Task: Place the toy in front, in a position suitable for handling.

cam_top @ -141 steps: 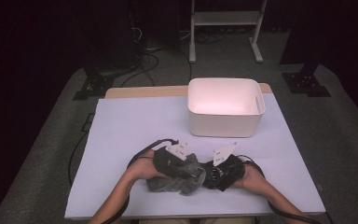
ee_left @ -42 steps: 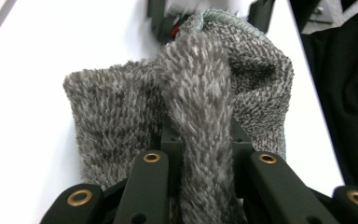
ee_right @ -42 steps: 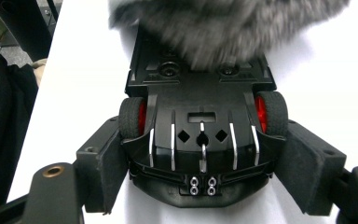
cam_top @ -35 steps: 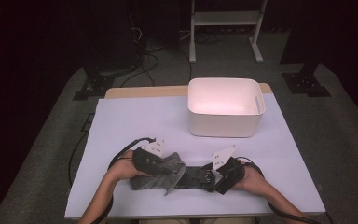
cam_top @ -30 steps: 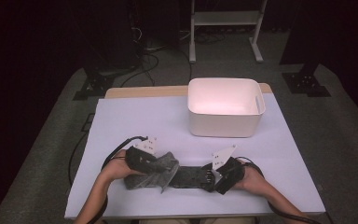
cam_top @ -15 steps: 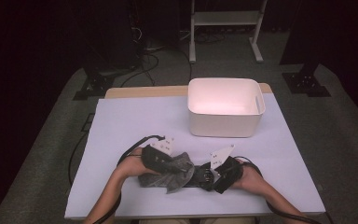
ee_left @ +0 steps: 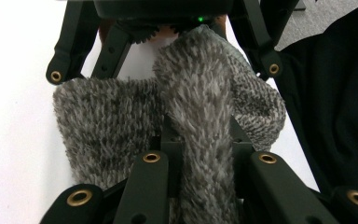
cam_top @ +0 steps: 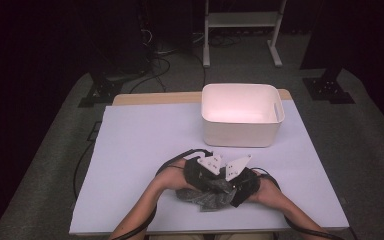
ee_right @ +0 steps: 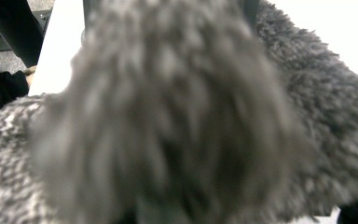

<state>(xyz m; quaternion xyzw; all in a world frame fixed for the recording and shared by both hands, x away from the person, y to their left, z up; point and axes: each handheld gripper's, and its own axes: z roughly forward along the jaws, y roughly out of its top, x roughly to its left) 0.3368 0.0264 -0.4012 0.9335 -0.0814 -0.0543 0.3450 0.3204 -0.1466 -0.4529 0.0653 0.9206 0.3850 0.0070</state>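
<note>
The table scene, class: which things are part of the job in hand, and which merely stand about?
In the job:
- fuzzy grey cloth
- left gripper, holding a fold of it
- right gripper, pressed into it

Standing about:
- white bin, untouched
- white stand on the floor behind
- floor cables

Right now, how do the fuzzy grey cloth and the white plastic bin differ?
The fuzzy grey cloth is dark, soft and crumpled; the white plastic bin is pale, rigid and boxy. The cloth lies at the table's near edge between both tongs; the bin stands apart, farther back, untouched and looks empty. Both rest on the white table cover.
</note>
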